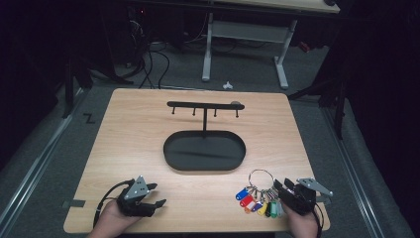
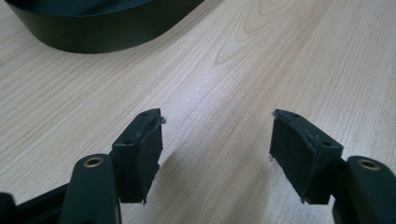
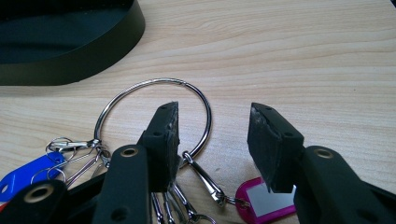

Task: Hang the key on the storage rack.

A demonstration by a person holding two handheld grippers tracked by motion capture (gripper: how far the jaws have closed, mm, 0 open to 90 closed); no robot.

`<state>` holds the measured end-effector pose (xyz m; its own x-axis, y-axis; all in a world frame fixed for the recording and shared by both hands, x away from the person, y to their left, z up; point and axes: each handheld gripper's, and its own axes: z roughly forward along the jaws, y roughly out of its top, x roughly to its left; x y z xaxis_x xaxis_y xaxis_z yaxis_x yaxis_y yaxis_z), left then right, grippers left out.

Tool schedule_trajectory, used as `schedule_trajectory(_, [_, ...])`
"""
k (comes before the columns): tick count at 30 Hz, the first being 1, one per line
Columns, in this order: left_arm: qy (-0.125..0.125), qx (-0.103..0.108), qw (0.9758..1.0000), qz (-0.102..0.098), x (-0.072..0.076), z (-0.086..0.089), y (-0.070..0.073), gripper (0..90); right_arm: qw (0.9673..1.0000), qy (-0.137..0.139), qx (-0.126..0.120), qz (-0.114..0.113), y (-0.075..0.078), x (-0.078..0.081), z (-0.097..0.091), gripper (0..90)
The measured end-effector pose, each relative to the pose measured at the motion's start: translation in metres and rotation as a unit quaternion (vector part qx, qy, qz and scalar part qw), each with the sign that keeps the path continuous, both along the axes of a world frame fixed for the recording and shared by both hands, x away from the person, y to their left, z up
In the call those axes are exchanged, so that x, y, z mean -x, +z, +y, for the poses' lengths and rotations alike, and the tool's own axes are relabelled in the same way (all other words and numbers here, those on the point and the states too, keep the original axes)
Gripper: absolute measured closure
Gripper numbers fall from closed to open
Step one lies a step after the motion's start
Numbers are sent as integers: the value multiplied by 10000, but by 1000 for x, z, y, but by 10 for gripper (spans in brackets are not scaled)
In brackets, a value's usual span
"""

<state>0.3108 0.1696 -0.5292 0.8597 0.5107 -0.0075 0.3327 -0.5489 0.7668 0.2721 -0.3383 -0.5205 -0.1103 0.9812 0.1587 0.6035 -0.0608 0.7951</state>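
Two grippers sit low at my near edge in the high view: the left gripper point(image 1: 157, 194) over bare table point(image 1: 148, 129), the right gripper point(image 1: 278, 191) just beside the key ring point(image 1: 260, 177), whose coloured tags point(image 1: 250, 200) fan toward me while the loop points toward the black hook stand point(image 1: 204, 110) and its oval tray point(image 1: 204, 150).

Left gripper view: jaws wide apart, nothing between them.

Right gripper view: jaws partly spread, holding nothing; the near-side jaw straddles the ring's wire point(image 3: 154, 83). I judge the bunch light, loose and jangly, the steel slippery. I'd pinch the thin loop itself; the tags would swing.
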Motion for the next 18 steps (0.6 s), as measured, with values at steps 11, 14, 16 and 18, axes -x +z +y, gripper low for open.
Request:
schedule_trajectory(11, [22, 13, 10000, -4, 0, 0, 0, 348, 10000, -10, -16, 7, 0, 0, 0, 541])
schedule_trajectory(14, [31, 27, 10000, -6, 0, 0, 0, 348, 10000, 17, 1, 0, 0, 0, 1, 542])
schedule_trajectory(16, [45, 33, 10000, -5, 0, 0, 0, 348, 10000, 33, 19, -5, 0, 0, 1, 542])
schedule_trajectory(18, [51, 50, 10000, 21, -1, 1, 1, 349, 10000, 48, 33, -13, 0, -1, 2, 542])
